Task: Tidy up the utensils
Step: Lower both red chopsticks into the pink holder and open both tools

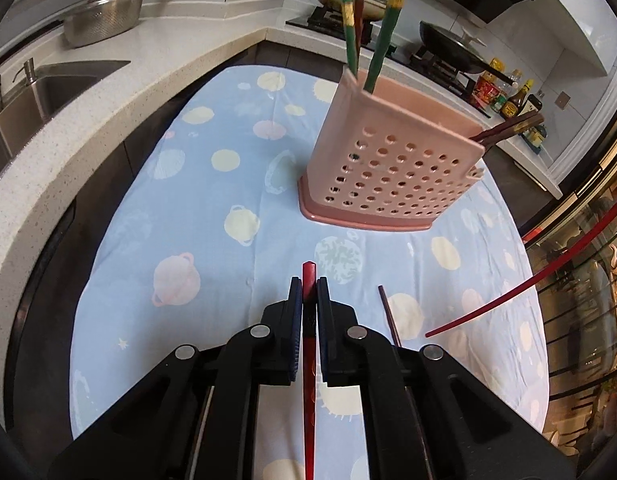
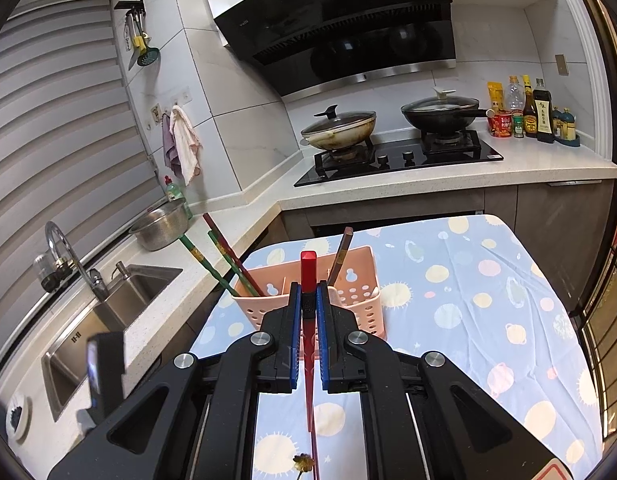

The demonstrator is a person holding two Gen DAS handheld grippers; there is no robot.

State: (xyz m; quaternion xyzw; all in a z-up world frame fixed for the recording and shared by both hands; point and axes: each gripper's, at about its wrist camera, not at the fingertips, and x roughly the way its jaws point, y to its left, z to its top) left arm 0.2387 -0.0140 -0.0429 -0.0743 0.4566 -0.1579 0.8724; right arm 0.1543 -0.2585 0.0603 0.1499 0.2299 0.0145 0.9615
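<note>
A pink perforated utensil holder (image 1: 384, 168) stands on the blue patterned tablecloth (image 1: 212, 220); it also shows in the right wrist view (image 2: 348, 280). It holds green chopsticks (image 1: 382, 36), a dark red one and brown ones (image 1: 508, 128). My left gripper (image 1: 309, 292) is shut on a red chopstick (image 1: 309, 360), low over the cloth in front of the holder. My right gripper (image 2: 308, 296) is shut on another red chopstick (image 2: 308, 276), raised just in front of the holder. A dark chopstick (image 1: 390, 316) lies on the cloth right of the left gripper.
The white counter (image 1: 88, 120) curves around the table, with a sink (image 2: 108, 312), a steel colander (image 1: 102, 18), a gas stove with two pans (image 2: 396, 152) and sauce bottles (image 2: 528, 112). A glass rack stands at the right (image 1: 580, 280).
</note>
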